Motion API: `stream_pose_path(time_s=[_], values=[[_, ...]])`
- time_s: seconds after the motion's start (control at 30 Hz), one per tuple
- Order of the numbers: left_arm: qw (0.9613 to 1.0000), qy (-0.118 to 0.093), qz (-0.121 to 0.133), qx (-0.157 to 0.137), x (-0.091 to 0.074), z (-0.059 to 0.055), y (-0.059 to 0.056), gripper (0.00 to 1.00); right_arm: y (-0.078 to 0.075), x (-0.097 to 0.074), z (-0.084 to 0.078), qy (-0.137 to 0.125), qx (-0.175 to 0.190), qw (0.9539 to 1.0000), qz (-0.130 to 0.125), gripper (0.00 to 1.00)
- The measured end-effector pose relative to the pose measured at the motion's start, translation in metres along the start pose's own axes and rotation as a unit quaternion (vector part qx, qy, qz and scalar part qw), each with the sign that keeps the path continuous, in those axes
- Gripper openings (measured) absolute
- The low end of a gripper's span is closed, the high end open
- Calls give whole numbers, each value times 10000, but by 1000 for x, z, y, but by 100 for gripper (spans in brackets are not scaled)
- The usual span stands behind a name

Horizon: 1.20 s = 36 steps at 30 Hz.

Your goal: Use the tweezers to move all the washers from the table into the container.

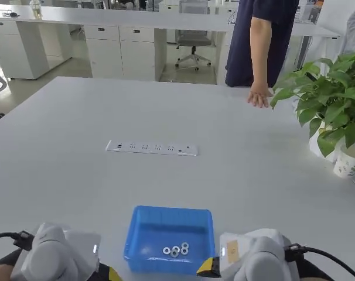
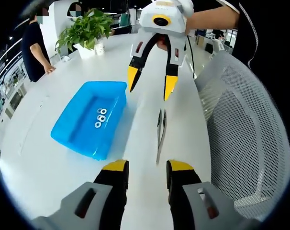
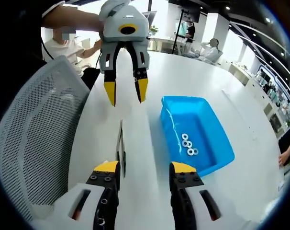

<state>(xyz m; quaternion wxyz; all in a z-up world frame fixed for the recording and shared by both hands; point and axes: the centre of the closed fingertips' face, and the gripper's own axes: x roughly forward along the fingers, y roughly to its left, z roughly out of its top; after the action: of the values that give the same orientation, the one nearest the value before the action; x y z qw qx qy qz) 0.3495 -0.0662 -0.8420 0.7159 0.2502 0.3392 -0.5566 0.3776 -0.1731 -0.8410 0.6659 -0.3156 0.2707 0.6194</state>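
A blue container point(image 1: 143, 234) sits near the table's front edge with several washers point(image 1: 176, 250) in it. The metal tweezers point(image 2: 160, 134) lie flat on the white table between the two grippers, beside the container point(image 2: 83, 125). My left gripper point(image 2: 149, 166) is open just short of the tweezers, holding nothing. Facing it from the other end of the tweezers point(image 3: 120, 146), my right gripper point(image 3: 145, 167) is also open and holds nothing. Washers point(image 3: 188, 143) lie in a cluster on the container's floor point(image 3: 202, 120). In the head view the left gripper point(image 1: 107, 272) and right gripper point(image 1: 208, 267) flank the container.
A white power strip point(image 1: 152, 148) lies mid-table. A potted plant point(image 1: 333, 96) and a paper cup point(image 1: 347, 163) stand at the right edge. A person rests a hand point(image 1: 258, 98) on the far side. A mesh chair back point(image 2: 240, 120) is close behind the grippers.
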Motion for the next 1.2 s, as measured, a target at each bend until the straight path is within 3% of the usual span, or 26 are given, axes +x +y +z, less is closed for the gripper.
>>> stream_pose_path(time_s=[0.23, 0.63, 0.73, 0.87, 1.2], values=[[9989, -312, 231, -258, -14, 2, 4, 46, -11, -23, -13, -111, 400, 9985, -348, 53], [9936, -790, 580, -562, -33, 10, -5, 64, -14, -58, -26, -465, 928, 9912, -818, 67], [9897, -998, 784, -655, -39, 11, -4, 69, -10, -63, -30, -536, 1004, 9894, -906, 72], [9858, -1120, 1015, -737, -46, 8, -7, 75, -6, -74, -36, -725, 1181, 9843, -1093, 78], [9723, -1492, 1417, -1110, -57, 11, -22, 88, 4, -95, -51, -980, 1523, 9721, -1490, 92]])
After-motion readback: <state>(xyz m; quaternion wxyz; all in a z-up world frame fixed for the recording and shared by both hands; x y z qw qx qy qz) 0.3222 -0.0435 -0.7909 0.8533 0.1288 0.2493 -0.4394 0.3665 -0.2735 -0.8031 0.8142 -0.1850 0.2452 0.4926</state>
